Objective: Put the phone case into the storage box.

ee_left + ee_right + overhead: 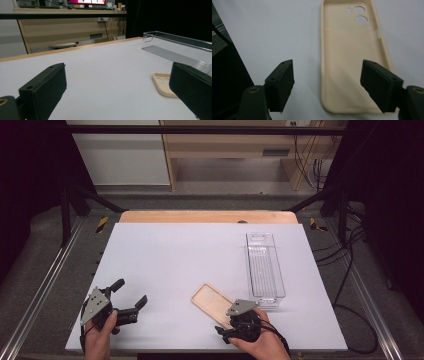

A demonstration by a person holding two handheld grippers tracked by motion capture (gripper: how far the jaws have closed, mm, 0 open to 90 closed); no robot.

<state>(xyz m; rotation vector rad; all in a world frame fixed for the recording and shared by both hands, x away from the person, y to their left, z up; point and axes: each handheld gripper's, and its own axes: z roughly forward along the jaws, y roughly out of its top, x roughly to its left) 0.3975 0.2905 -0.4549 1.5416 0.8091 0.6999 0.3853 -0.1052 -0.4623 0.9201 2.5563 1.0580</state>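
The beige phone case (pixel 352 62) lies flat on the white table (pixel 165 260) with its hollow side up, camera cut-outs at the end away from you, near your right-hand front corner and just beside the near end of the clear plastic bin (pixel 265 265). Lying open-face up like this, its thin raised rim is the only edge a jaw can catch, which is probably why your right gripper (pixel 327 82) comes at it from the bottom end rather than from above. That gripper's jaws stand wide apart with nothing between the pads: one jaw hangs over the bare table to the side of the case, the other over the case's far long edge, so the near long edge falls inside the gap, and neither pad seems to press on it. Judged from that, the case is resting free, not held. The bin runs lengthwise away from you, empty and close enough to look like the likely place for the case. Your left gripper (pixel 127 302) waits well apart at the front left of the table, jaws also spread wide and empty, pointed across the table toward the case (pixel 162 83) and bin, kept clear of the right hand's work.
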